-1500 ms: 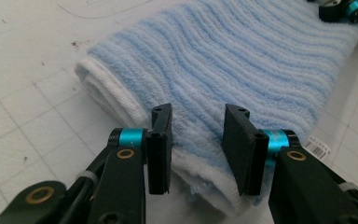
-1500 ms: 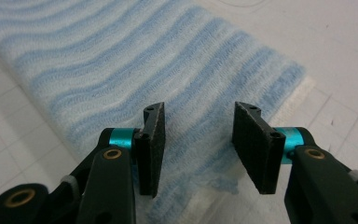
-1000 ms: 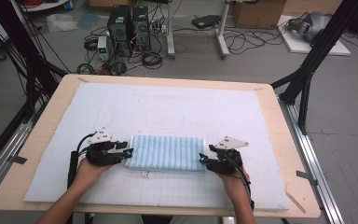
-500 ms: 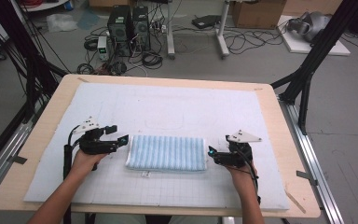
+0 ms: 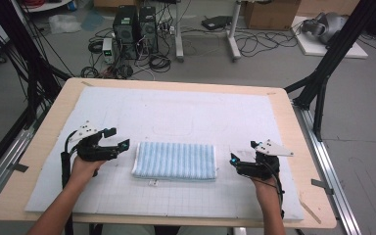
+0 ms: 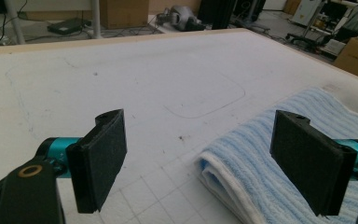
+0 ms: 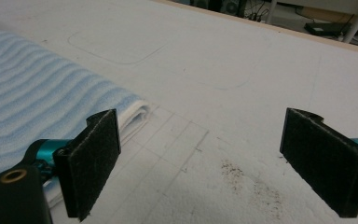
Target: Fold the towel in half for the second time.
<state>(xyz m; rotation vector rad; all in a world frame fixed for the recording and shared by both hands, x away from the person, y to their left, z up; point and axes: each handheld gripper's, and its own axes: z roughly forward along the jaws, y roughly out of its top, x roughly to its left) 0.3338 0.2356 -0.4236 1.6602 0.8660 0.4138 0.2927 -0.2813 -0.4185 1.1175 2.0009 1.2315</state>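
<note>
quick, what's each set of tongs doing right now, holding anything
Left tongs: open, just been opening, holding nothing; towel lies beside them.
Right tongs: open, just been opening, holding nothing.

The ribbed terry-cloth towel [image 5: 174, 160] lies on a matt white foam mat [image 5: 186, 112] over a wooden table [image 5: 293, 147].
</note>
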